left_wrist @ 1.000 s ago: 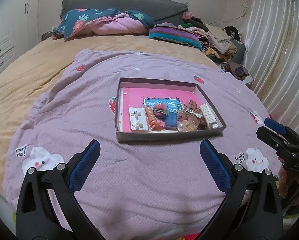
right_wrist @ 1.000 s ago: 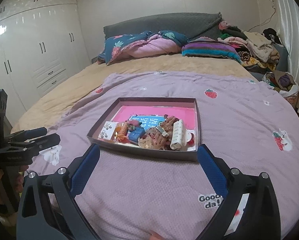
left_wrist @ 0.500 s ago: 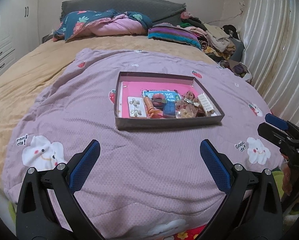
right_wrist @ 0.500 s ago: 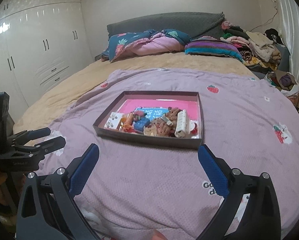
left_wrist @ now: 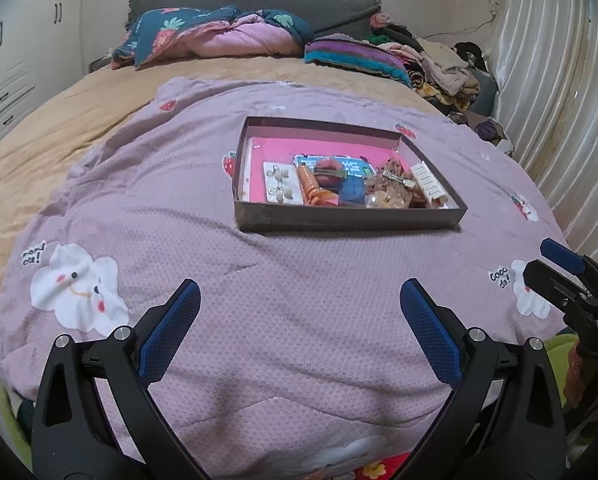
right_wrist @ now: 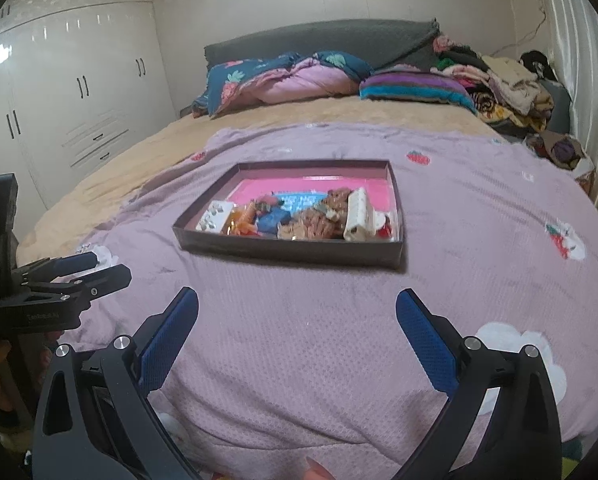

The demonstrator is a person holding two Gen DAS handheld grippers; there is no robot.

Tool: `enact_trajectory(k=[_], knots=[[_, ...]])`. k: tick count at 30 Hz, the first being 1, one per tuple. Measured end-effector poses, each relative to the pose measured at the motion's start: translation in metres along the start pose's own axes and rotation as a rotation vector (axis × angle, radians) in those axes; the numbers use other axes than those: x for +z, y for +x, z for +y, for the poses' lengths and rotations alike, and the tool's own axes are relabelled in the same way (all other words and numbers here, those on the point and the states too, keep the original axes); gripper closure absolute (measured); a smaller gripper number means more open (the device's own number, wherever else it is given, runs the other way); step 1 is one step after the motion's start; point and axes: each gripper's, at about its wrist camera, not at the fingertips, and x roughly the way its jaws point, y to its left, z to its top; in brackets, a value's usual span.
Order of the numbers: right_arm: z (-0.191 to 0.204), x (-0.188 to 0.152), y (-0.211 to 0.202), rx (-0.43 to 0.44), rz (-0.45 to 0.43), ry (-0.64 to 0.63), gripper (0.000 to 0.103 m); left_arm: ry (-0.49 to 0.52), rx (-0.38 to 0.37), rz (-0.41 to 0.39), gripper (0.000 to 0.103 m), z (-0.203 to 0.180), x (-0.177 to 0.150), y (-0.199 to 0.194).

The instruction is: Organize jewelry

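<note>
1. both well back from the box (left_wrist: 351, 216) on the lilac blanket (left_wrist: 299, 320); judged a pause between steps, nothing held.
2. left gripper (left_wrist: 299, 332) spread wide and empty; right gripper (right_wrist: 297, 332) likewise wide open, empty.
3. jewelry (left_wrist: 355, 186) heaped along the near wall of the box, on its pink floor; far half bare.
4. next move, as a guess: reaching forward over the near rim and singling out one piece from the crowded heap.
5. hard to make out: individual pieces overlap; near wall hides their lower edges; right gripper cut off at the frame edge in the left view.
</note>
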Motion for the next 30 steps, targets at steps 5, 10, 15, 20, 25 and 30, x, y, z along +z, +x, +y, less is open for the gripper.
enact_trajectory(k=[5,10,15,20,25,30], knots=[[-0.002,-0.0012,0.0041,-0.001,0.01,0.01,0.004,-0.001,0.001,-0.002,0.009,-0.001,-0.0005,0.0016],[-0.0043,-0.0018,0.0023,-0.004,0.011,0.019,0.004,0.0,0.003,-0.002,0.009,-0.0017,-0.0006,0.0013],[-0.0055,-0.0022,0.0022,-0.005,0.012,0.021,0.004,-0.005,0.004,-0.005,0.009,-0.0018,0.0002,-0.0008],[-0.0058,-0.0023,0.0022,-0.004,0.012,0.019,0.004,-0.004,-0.002,-0.005,0.009,-0.0026,0.001,-0.0024],[-0.0057,-0.0022,0.0021,-0.005,0.011,0.019,0.004,-0.003,0.003,-0.005,0.009,-0.0029,0.0007,-0.0025],[-0.0056,-0.0024,0.0022,-0.005,0.012,0.02,0.004,-0.003,0.002,-0.004,0.009,-0.0026,0.0009,-0.0022]])
